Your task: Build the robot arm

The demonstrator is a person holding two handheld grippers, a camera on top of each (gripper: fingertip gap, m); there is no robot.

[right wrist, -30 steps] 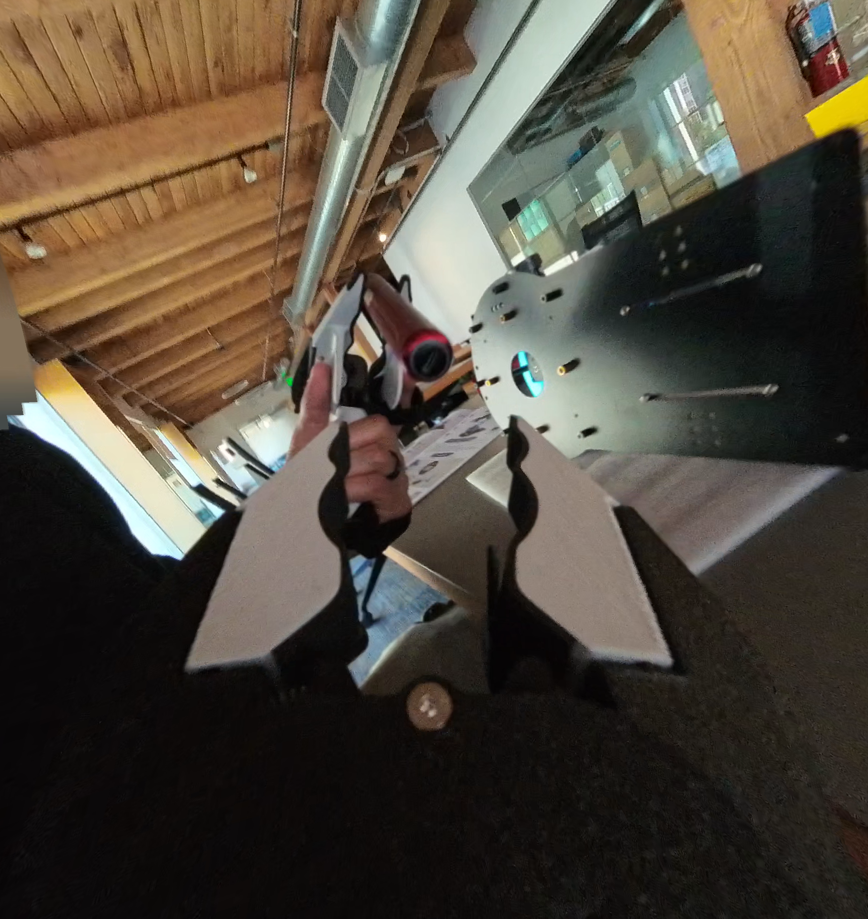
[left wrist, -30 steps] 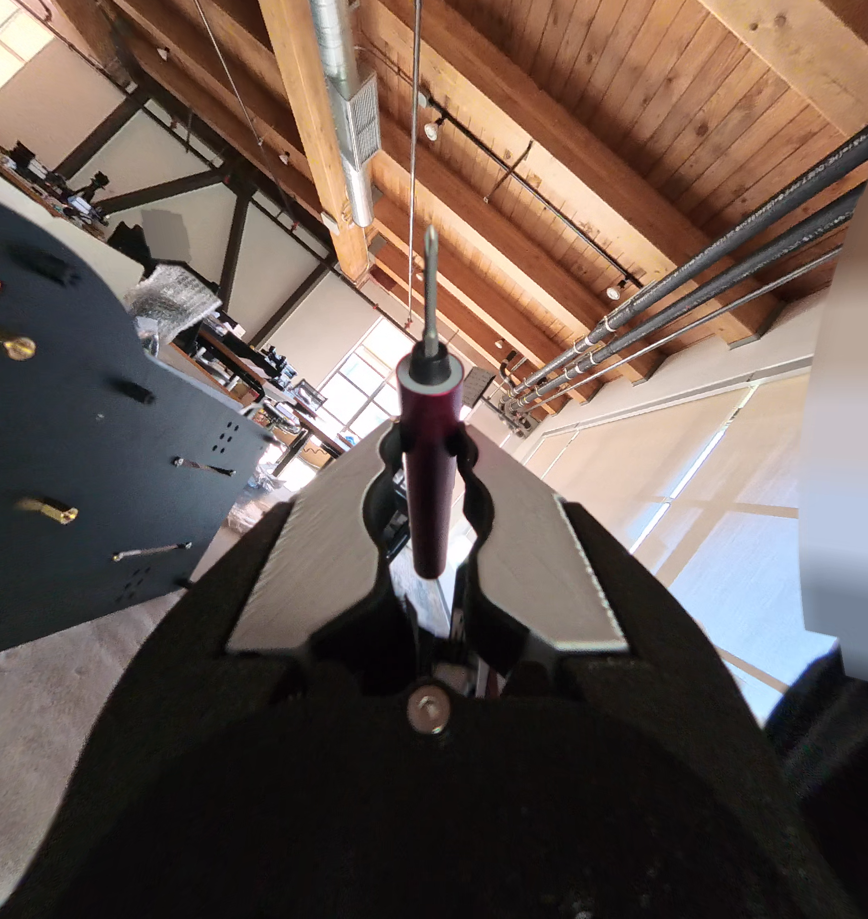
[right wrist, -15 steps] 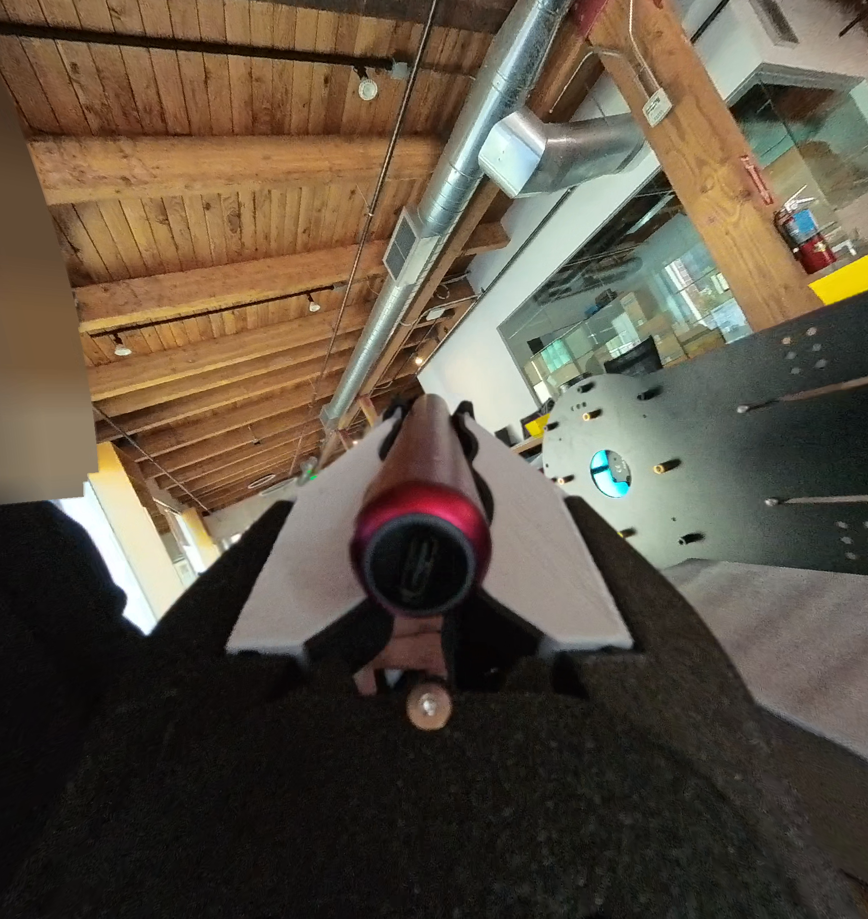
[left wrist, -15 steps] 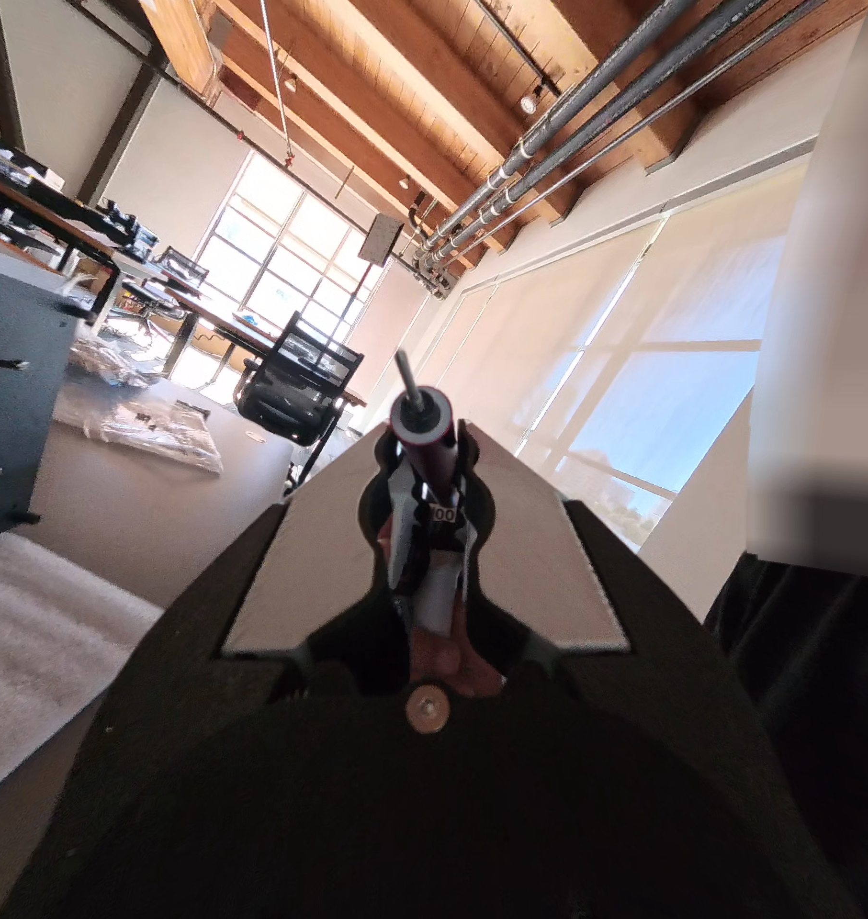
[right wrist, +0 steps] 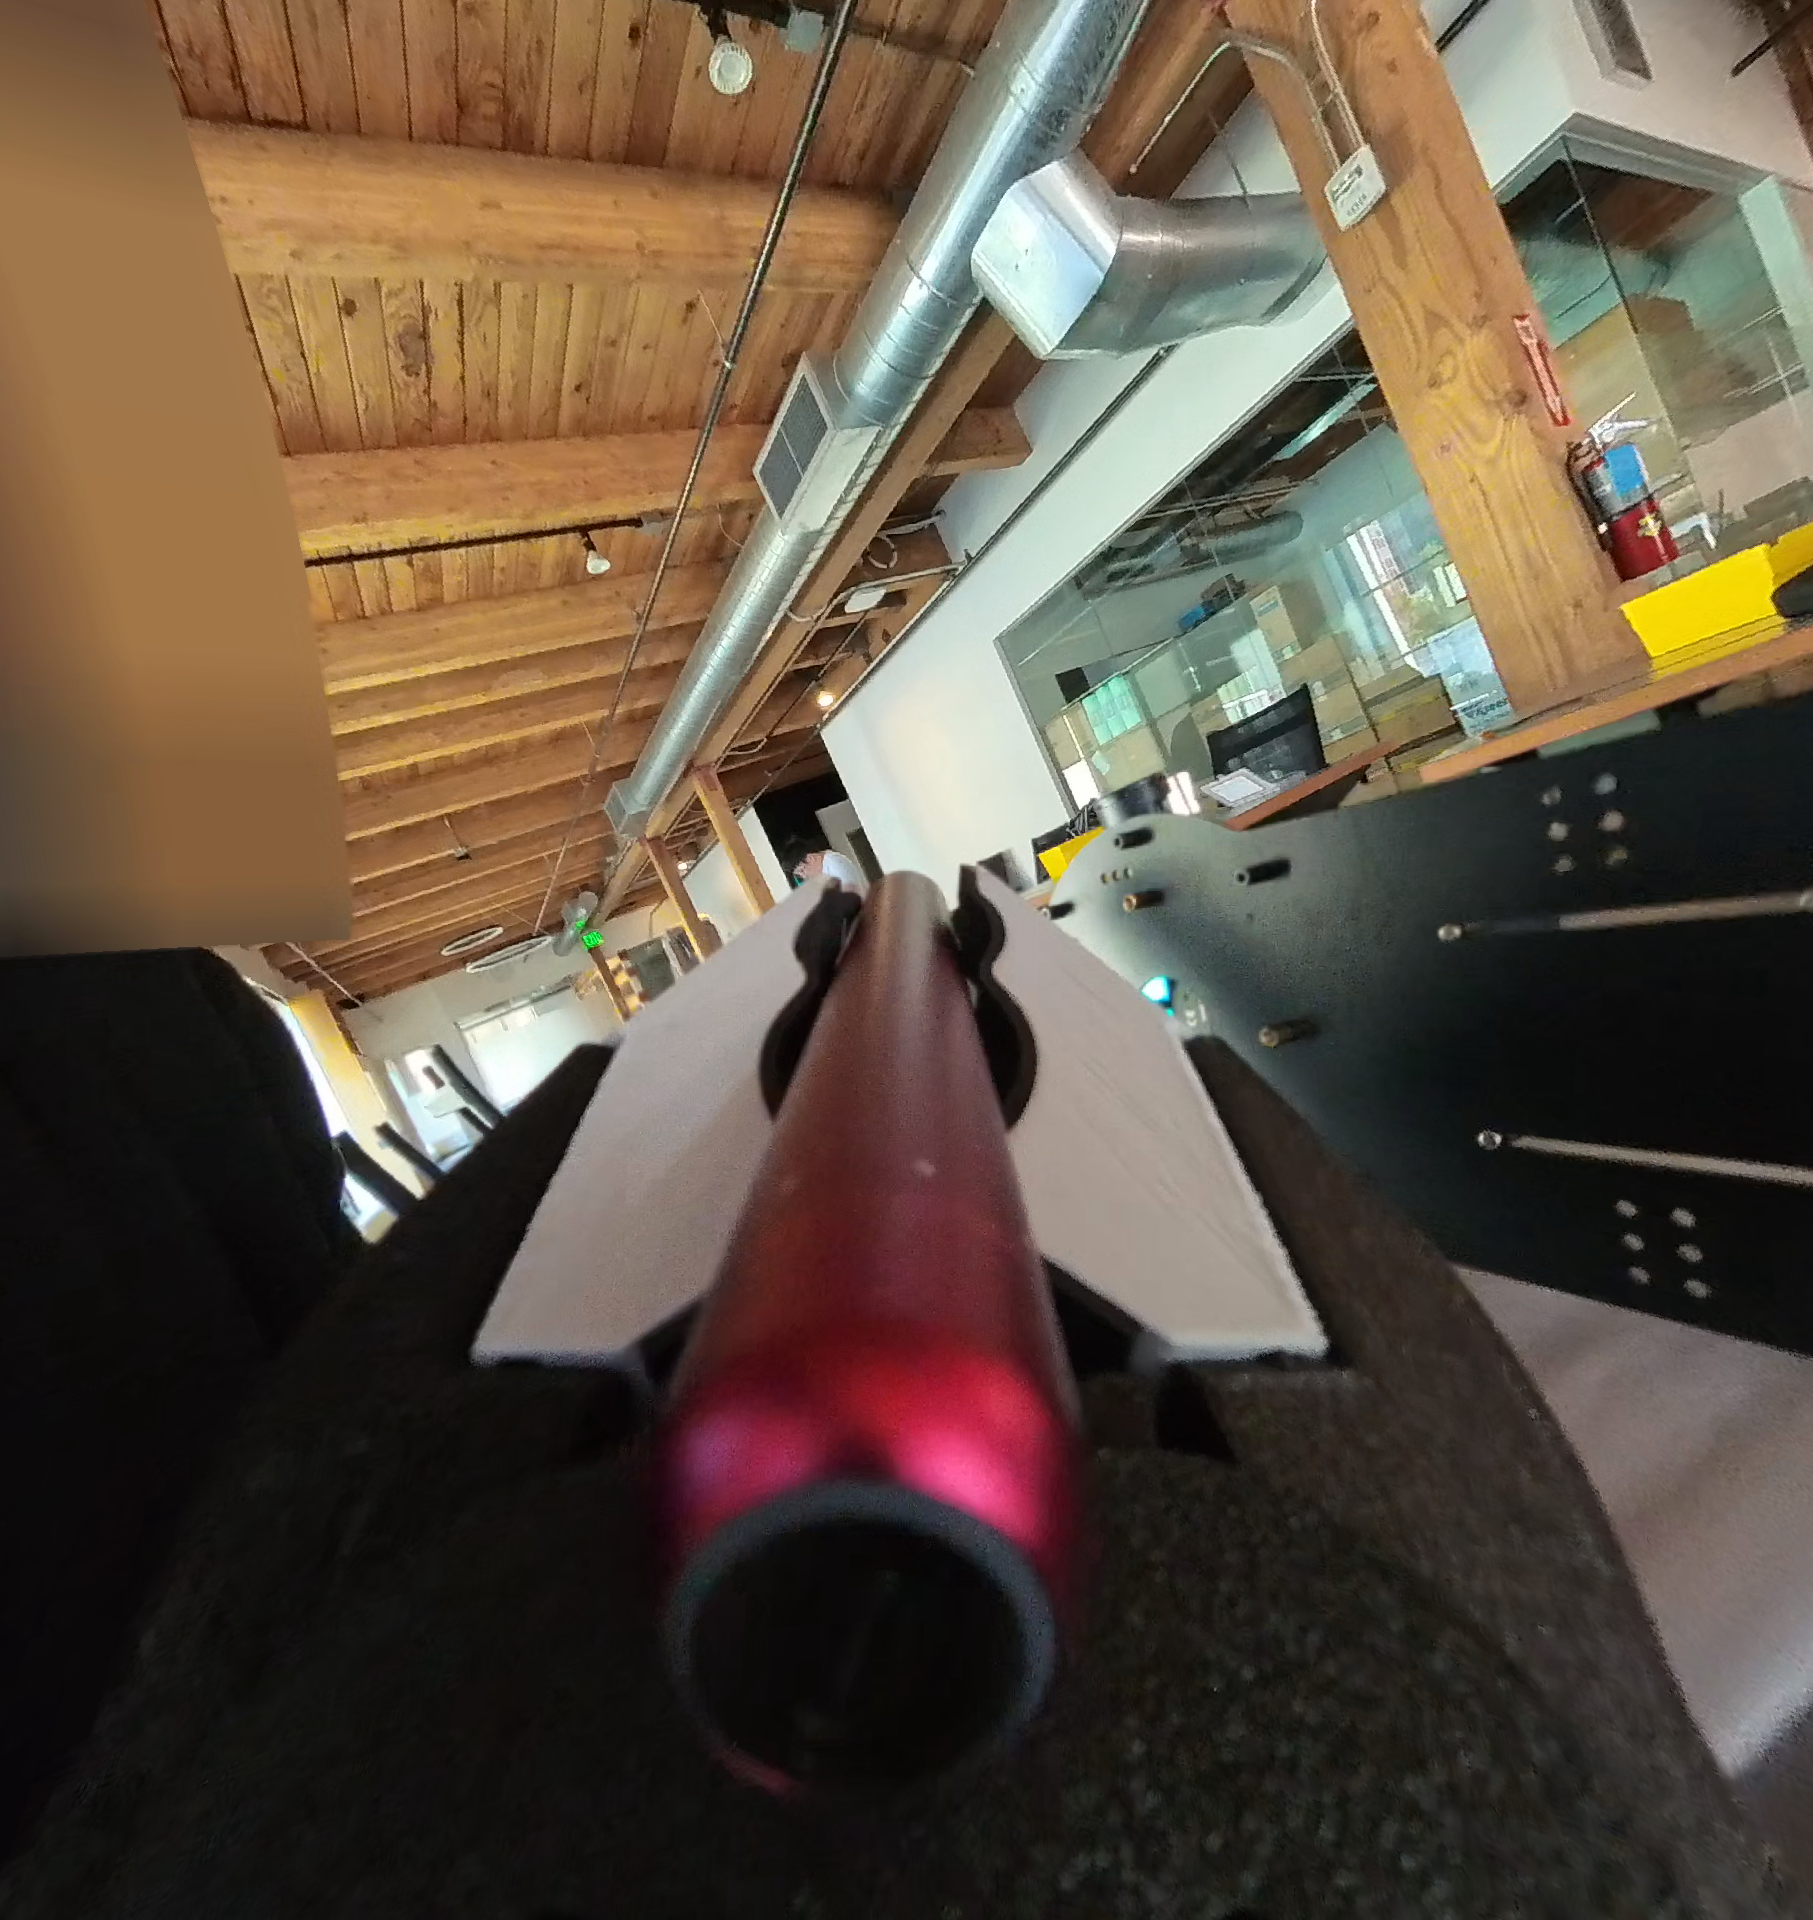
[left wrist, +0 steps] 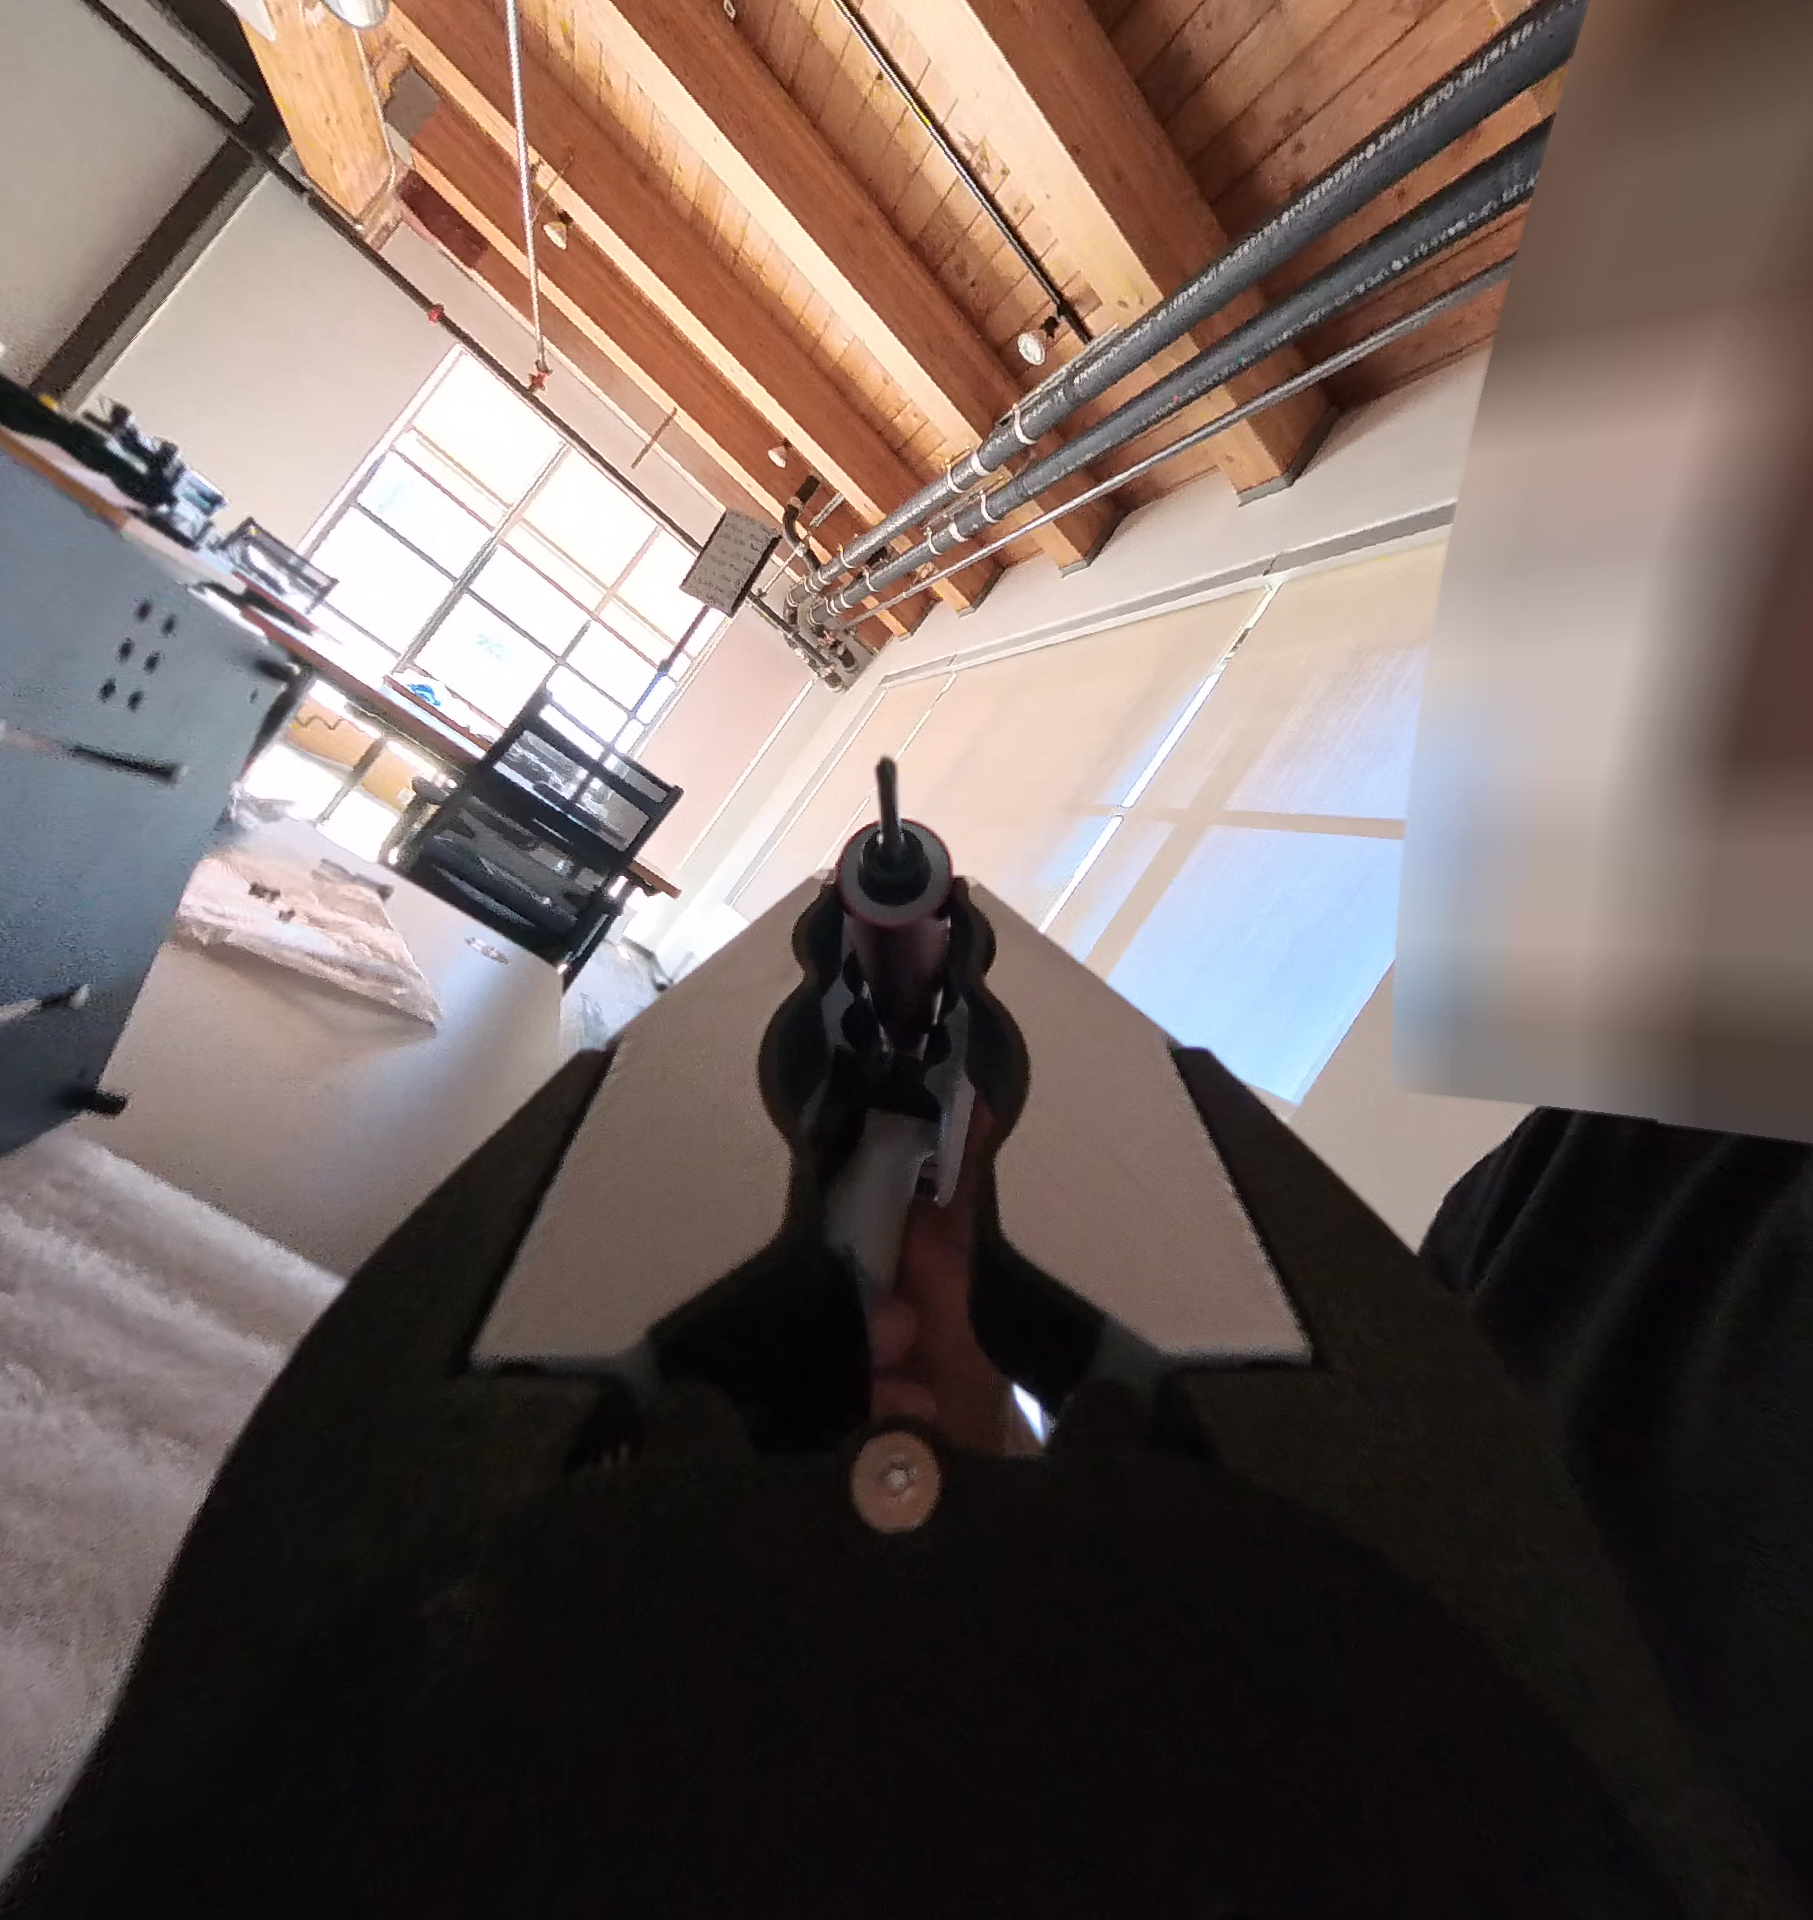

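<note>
A red-handled screwdriver with a thin dark bit sits between my left gripper's fingertips, and the jaws are shut on it, bit pointing away. In the right wrist view the same red handle runs lengthwise between my right gripper's fingers, with its black butt end close to the camera. The right jaws are closed around the handle near their tips. A hand and part of the other gripper show through the left gripper's gap.
A black metal plate with holes, brass standoffs and long thin screws stands upright on the table; it also shows in the left wrist view. White foam padding lies under it. A black chair stands beyond the table edge. Left and right tips are no more than a few centimetres apart.
My right gripper went from open and apart to closed around the screwdriver handle. The handle now reaches closer to the right camera. The left view swung away from the plate.
</note>
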